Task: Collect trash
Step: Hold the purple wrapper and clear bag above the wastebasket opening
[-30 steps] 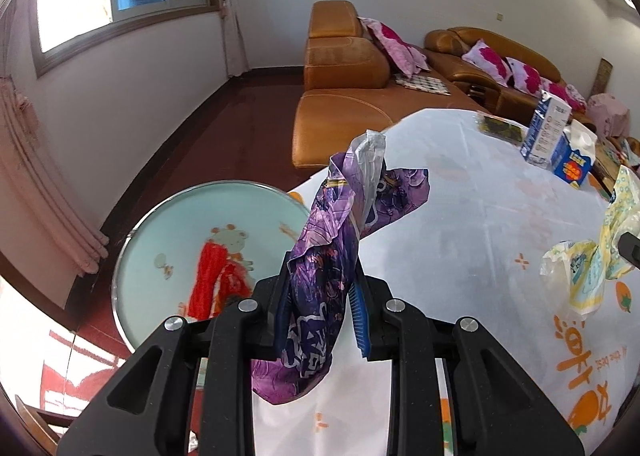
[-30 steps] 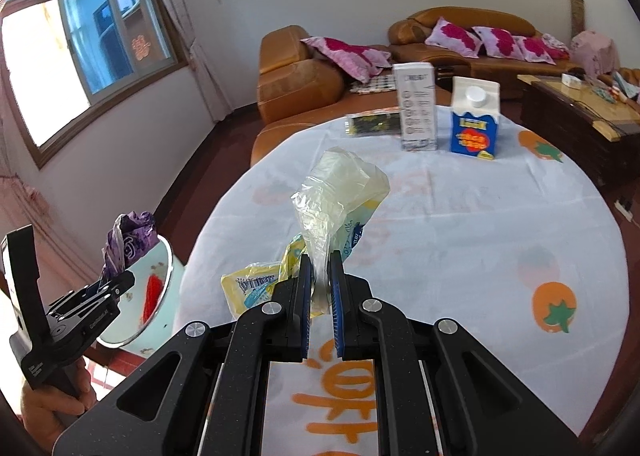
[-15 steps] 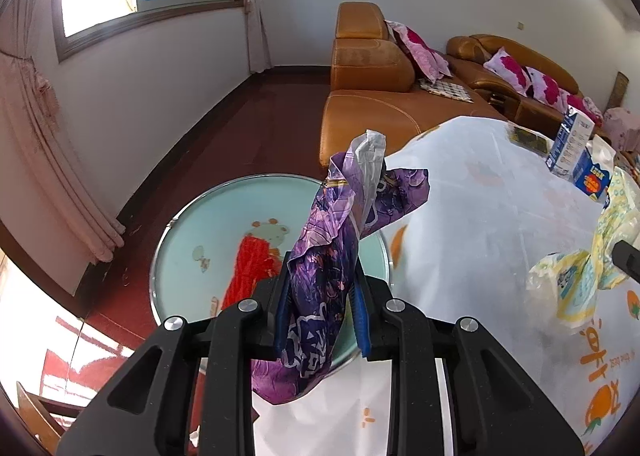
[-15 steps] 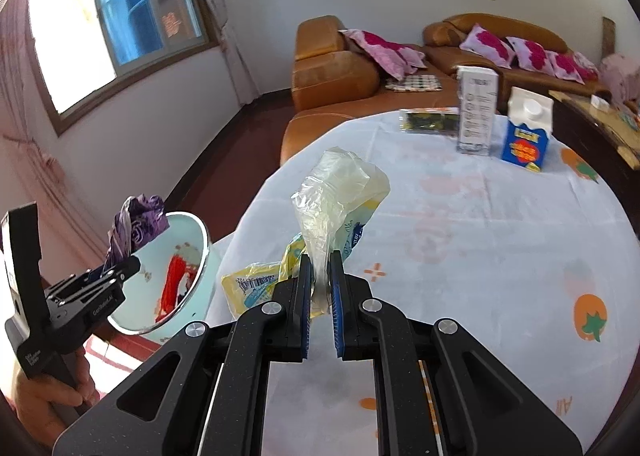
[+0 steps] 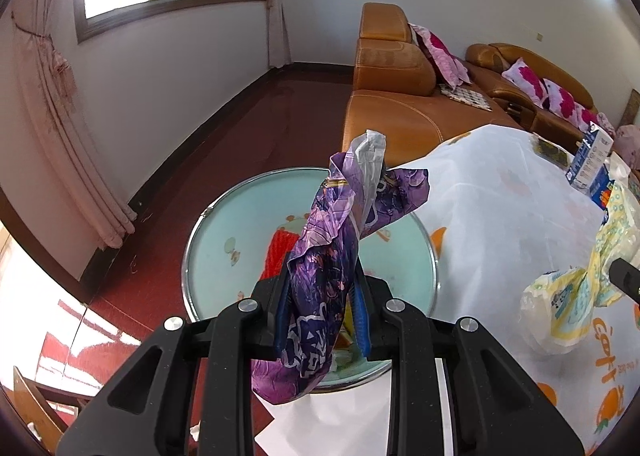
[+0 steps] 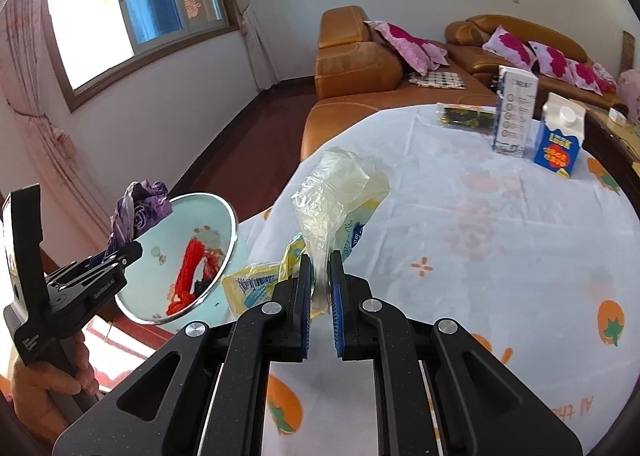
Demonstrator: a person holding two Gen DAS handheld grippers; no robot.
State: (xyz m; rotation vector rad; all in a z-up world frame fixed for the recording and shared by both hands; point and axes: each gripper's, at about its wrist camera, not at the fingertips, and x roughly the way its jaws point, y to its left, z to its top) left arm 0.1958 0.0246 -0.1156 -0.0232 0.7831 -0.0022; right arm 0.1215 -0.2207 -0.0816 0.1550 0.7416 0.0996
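My left gripper (image 5: 320,308) is shut on a crumpled purple wrapper (image 5: 332,256) and holds it above a pale blue round bin (image 5: 224,240) that stands beside the table. Red trash (image 5: 278,252) lies in the bin. The left gripper (image 6: 120,256) and its purple wrapper (image 6: 138,207) also show in the right wrist view, over the bin (image 6: 172,232). My right gripper (image 6: 319,288) is shut on a clear and yellow plastic wrapper (image 6: 336,195) above the table edge. That wrapper also shows in the left wrist view (image 5: 568,296).
The round table (image 6: 480,215) has a white cloth with orange fruit prints. A white carton (image 6: 514,115), a blue milk carton (image 6: 560,139) and a dark packet (image 6: 464,117) stand at its far side. Orange sofas (image 6: 360,67) lie behind. A window wall is at the left.
Both grippers have moved left toward the bin with their wrappers still held. The purple wrapper now hangs over the bin's middle instead of the table edge.
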